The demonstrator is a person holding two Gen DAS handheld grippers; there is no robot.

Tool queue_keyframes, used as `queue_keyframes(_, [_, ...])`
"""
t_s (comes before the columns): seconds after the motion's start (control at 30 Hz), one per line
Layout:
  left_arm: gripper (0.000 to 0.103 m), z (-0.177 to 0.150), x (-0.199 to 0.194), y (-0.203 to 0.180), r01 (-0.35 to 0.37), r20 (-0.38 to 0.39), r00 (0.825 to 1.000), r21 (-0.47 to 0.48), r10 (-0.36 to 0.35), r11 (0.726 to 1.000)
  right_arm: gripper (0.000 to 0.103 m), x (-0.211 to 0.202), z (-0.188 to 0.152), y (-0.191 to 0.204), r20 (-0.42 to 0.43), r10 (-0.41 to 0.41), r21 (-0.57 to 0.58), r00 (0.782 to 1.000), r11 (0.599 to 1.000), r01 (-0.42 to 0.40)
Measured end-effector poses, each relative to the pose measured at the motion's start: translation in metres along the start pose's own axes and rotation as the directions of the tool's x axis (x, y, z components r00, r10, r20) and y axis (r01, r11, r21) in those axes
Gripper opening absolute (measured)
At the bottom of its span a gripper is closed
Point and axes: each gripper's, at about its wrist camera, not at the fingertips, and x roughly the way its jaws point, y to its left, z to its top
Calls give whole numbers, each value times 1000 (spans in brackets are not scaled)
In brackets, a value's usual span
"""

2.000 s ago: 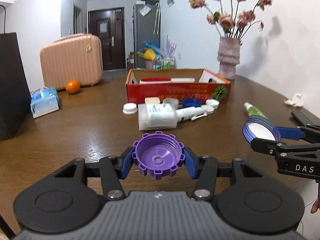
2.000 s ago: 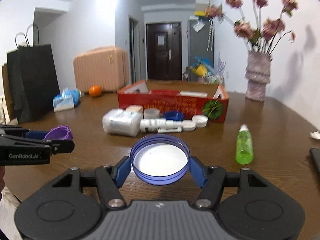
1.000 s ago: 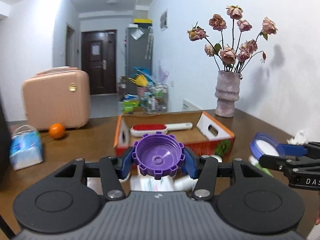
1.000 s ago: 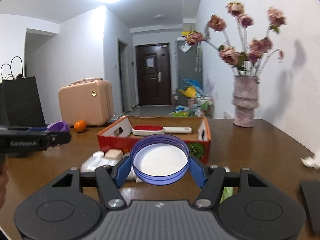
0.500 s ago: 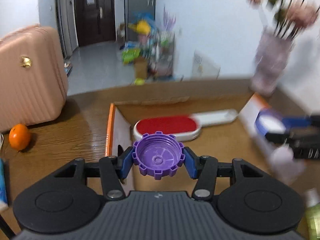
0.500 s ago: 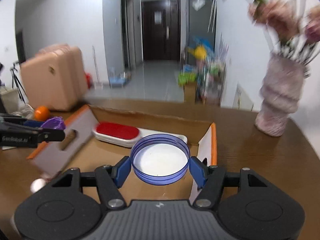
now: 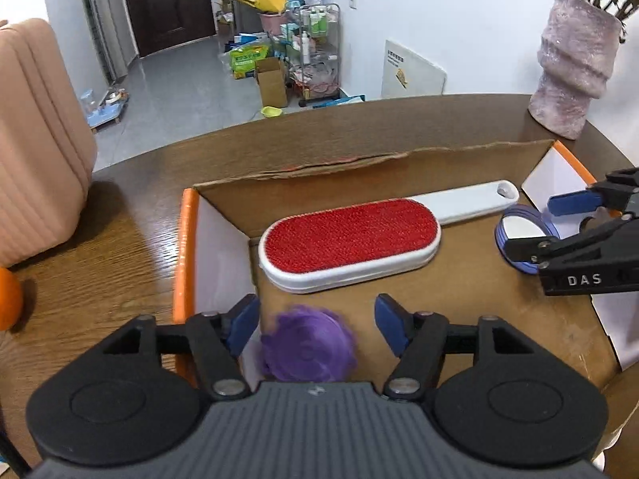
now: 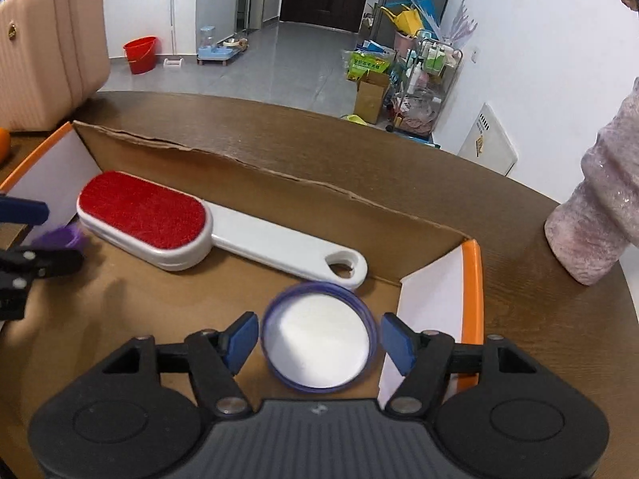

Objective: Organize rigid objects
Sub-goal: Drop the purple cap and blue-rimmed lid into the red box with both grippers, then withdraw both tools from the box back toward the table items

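purple cap [image 7: 307,345] is now free: a half second ago the left gripper [image 7: 315,325] was clamping it, and now its jaws are opening, with clear gaps on both sides of the cap. the cap looks blurred, so i judge it is dropping into the near left corner of the cardboard box [image 7: 359,159].

the right gripper [image 8: 319,337] does the same. its jaws are opening and its blue pads do not press anymore on the blue-rimmed lid [image 8: 319,337]; the lid sits between them, low over the box floor at the right end, just beside the handle of the red lint brush [image 8: 143,211], which lies along the back wall.

one second ago both grippers were carrying these things above the table [image 7: 131,235]; now both are over the box. for the task this means two rigid objects are delivered, i think, and both hands become free for the next items.
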Motion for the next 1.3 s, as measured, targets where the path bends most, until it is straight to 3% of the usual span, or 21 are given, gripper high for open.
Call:
queue_keyframes(0.17, [69, 0, -32, 11, -1, 22, 1000, -20, 2, 1000, 68, -35, 2, -5, 34, 17, 22, 999, 1000, -18])
queue_keyframes(0.37, [73, -7, -115, 18, -20, 110, 994, -37, 24, 999, 71, -119, -6, -15, 100, 56, 44, 993, 997, -61])
queue_keyframes(0.57, [80, -43, -223, 21, -7, 273, 962, -38, 17, 999, 77, -223, -52, -11, 238, 74, 61, 968, 994, -91])
queue_keyframes(0.7, [91, -90, -284, 21, -24, 398, 917, -42, 38, 999, 80, -283, -102, -1, 333, 90, 57, 939, 992, -115])
queue_keyframes(0.87, [98, -154, -330, 7, -20, 471, 881, -52, 42, 998, 81, -339, -165, 14, 428, 103, 96, 898, 983, -159])
queue_keyframes(0.97, [103, -192, -350, -2, -16, 533, 845, -67, 50, 998, 83, -364, -205, 22, 500, 123, 114, 857, 972, -206])
queue_keyframes(1.0, [103, -206, -356, -6, -23, 556, 829, -73, 60, 997, 88, -370, -221, 25, 525, 128, 123, 841, 967, -224])
queue_keyframes(1.2, [103, -293, -383, -26, -98, 656, 739, -115, 149, 989, 95, -387, -311, 56, 619, 20, 177, 785, 970, -164])
queue_keyframes(1.3, [103, -339, -387, -36, -78, 680, 718, -135, 150, 988, 103, -389, -358, 75, 679, -48, 207, 732, 970, -128])
